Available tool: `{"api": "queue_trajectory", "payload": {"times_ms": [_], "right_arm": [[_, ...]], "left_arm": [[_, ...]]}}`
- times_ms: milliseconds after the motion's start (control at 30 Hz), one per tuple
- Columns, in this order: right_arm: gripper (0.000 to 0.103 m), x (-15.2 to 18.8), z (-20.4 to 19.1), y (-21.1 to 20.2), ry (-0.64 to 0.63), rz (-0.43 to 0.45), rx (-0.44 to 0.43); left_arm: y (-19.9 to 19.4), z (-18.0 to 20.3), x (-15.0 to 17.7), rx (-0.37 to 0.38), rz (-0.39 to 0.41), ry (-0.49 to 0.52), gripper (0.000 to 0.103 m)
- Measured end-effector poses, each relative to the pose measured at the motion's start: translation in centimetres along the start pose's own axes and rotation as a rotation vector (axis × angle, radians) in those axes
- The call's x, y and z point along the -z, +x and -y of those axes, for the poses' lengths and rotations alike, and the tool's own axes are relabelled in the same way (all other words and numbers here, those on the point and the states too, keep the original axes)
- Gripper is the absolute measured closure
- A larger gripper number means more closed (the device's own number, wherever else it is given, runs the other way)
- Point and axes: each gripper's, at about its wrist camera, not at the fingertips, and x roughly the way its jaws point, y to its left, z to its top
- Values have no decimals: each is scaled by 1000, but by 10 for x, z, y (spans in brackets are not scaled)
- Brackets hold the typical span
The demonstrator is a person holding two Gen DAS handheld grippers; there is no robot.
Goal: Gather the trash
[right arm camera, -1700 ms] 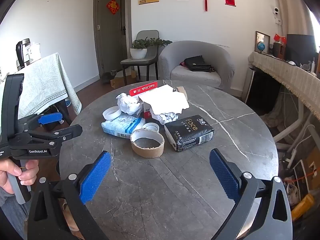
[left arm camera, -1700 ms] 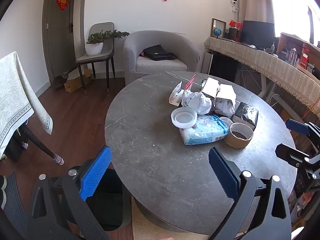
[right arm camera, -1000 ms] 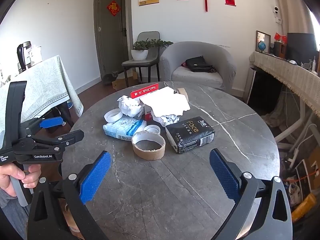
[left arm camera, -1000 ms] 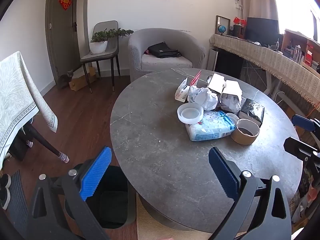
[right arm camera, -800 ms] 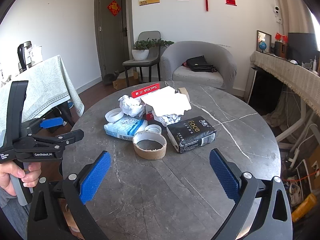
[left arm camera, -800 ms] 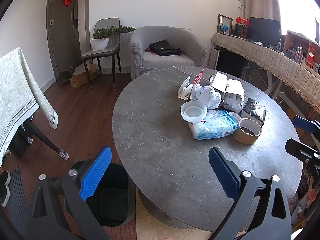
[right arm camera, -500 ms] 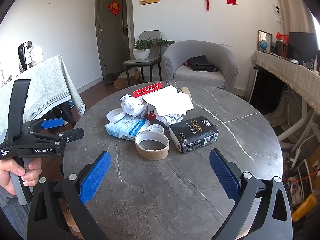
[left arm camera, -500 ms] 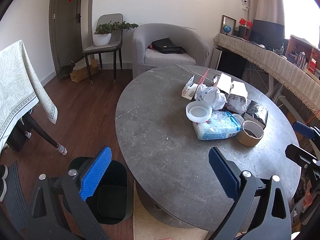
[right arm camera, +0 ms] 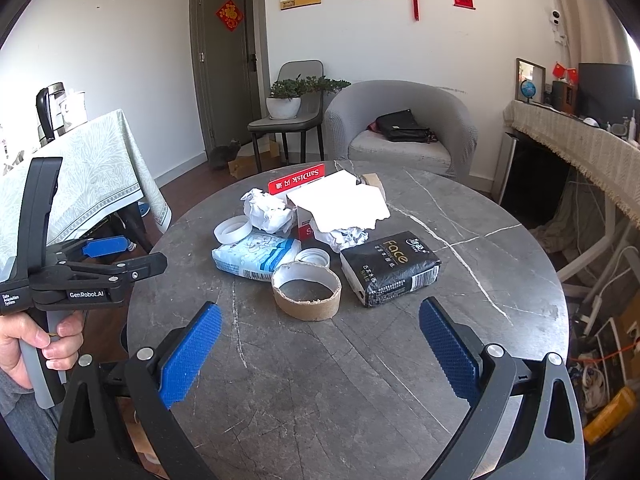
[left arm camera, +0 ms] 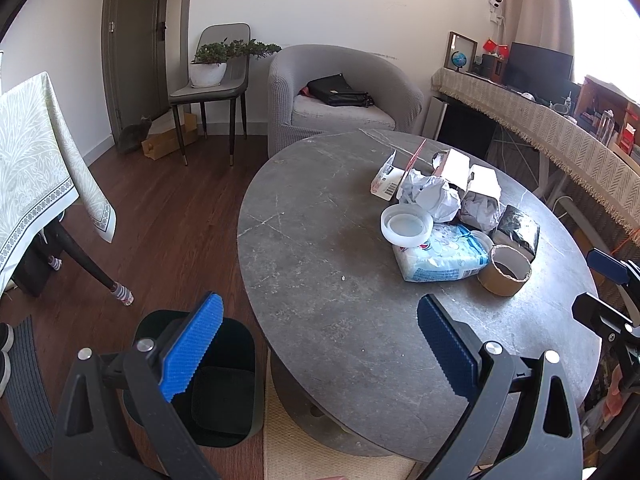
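A pile of trash sits on the round grey table (left arm camera: 320,280): a cardboard tape ring (right arm camera: 306,290), a blue-white tissue pack (right arm camera: 256,258), a black "Face" pack (right arm camera: 390,268), crumpled paper (right arm camera: 268,208), a white lid (left arm camera: 406,226) and a red-white box (right arm camera: 308,184). A black bin (left arm camera: 208,376) stands on the floor left of the table. My left gripper (left arm camera: 316,350) is open and empty above the table's near-left edge and the bin. My right gripper (right arm camera: 320,348) is open and empty, short of the tape ring.
A grey armchair (left arm camera: 340,96) with a black bag, a chair with a potted plant (left arm camera: 212,64) and a cat (left arm camera: 134,140) stand beyond the table. A cloth-covered table (left arm camera: 36,168) is on the left, a long sideboard (left arm camera: 560,136) on the right.
The left gripper has drawn back and to the left, bringing the black bin more into view. The right gripper has barely moved. Both stay open.
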Motion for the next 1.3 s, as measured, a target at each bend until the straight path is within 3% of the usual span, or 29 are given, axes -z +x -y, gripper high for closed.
{"api": "queue_trajectory", "payload": {"times_ms": [933, 1300], "right_arm": [[3, -1, -2, 2, 13, 1, -2], [5, 0, 0, 4, 37, -8, -36]], "left_arm": [[-1, 5, 0, 26, 0, 18, 4], [-8, 13, -4, 55, 49, 67, 5]]}}
